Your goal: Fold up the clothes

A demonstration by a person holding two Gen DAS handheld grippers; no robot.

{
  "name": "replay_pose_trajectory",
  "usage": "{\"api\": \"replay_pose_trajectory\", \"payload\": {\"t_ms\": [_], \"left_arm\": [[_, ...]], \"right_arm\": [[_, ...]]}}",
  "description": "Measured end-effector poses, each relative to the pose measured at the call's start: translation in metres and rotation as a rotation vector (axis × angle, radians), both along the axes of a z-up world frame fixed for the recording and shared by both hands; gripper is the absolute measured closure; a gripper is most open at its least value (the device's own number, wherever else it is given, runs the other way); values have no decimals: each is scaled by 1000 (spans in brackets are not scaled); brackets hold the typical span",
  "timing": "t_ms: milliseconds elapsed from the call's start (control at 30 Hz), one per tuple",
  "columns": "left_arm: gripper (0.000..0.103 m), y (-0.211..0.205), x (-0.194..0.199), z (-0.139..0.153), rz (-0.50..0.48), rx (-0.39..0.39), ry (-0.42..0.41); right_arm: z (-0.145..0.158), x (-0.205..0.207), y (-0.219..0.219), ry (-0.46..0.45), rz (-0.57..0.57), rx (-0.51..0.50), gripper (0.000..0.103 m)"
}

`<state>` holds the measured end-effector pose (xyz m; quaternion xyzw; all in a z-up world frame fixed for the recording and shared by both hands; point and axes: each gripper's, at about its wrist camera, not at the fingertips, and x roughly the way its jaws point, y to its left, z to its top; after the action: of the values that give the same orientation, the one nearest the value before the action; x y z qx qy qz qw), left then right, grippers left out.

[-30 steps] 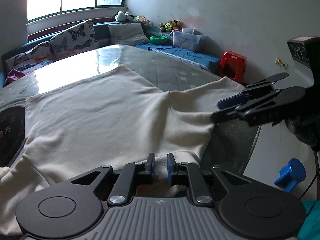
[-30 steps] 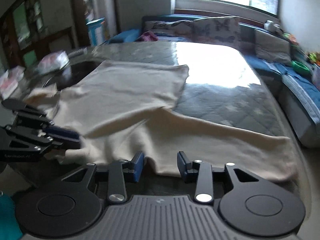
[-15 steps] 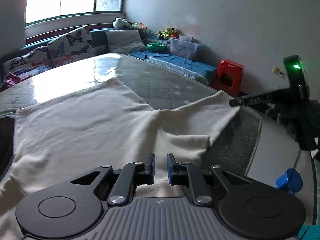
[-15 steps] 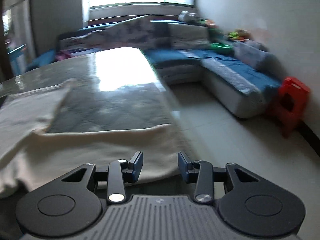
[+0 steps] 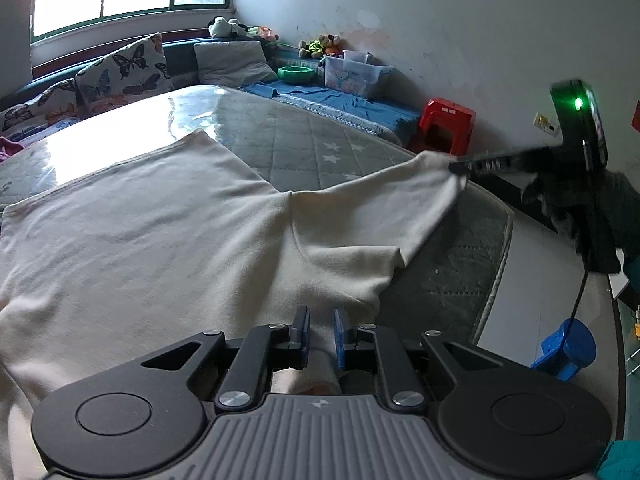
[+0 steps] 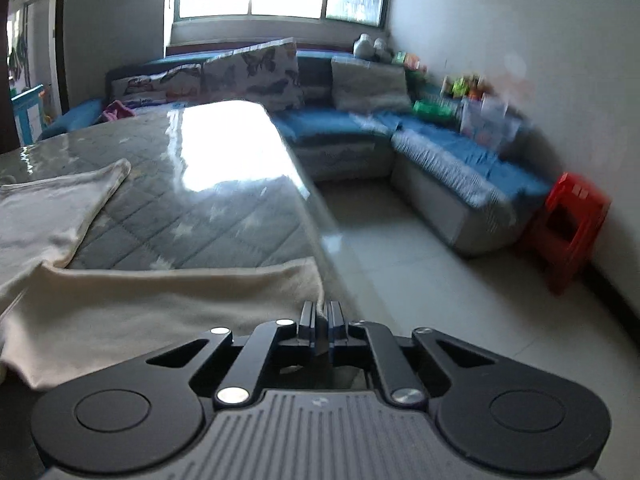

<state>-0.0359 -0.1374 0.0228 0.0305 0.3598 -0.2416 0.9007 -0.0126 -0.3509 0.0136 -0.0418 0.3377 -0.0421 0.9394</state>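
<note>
Since a second ago, the right gripper [image 6: 319, 322] has clamped onto the cream shirt's [image 5: 160, 248] sleeve end at the table's [image 5: 304, 152] right edge. Left gripper [image 5: 321, 334] pinches the near edge. Pulling unevenly could drag the spread shirt crooked.

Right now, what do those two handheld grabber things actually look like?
Each tool is black: a ribbed grey housing flanked by two round discs, with angular linkage arms dotted with silver rivets. The left tool ends in short blue-padded fingers, as does the right tool. From the left view, the right tool's body shows a green light and a thin black cable hanging down. A teal sleeve shows beside it.
</note>
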Motion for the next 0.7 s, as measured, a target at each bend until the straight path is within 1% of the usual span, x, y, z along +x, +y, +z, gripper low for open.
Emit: {"api": "replay_pose_trajectory", "payload": {"t_ms": [67, 167, 267, 367, 400, 467, 500, 600, 700], "left_arm": [[87, -1, 0, -1, -7, 3, 3], [86, -2, -1, -2, -12, 3, 2], [84, -2, -1, -2, -15, 1, 1], [82, -3, -2, -1, -16, 0, 2], [81, -3, -2, 0, -16, 0, 2], [81, -3, -2, 2, -18, 1, -5], [81, -4, -2, 4, -20, -1, -13], [81, -7, -3, 8, -30, -15, -32], [80, -13, -1, 7, -43, -19, -30]], "right_arm": [[9, 0, 1, -40, -9, -44, 99], [12, 5, 0, -55, -13, -75, 99], [-1, 13, -3, -23, -23, -73, 99], [-17, 19, -5, 16, -33, -53, 96], [-16, 18, -6, 5, -41, -54, 91], [-10, 14, -6, -5, -48, -42, 91], [-7, 12, -5, -12, -45, -39, 88], [7, 4, 2, -39, -6, -30, 85], [14, 2, 16, -47, 71, 21, 83]]}}
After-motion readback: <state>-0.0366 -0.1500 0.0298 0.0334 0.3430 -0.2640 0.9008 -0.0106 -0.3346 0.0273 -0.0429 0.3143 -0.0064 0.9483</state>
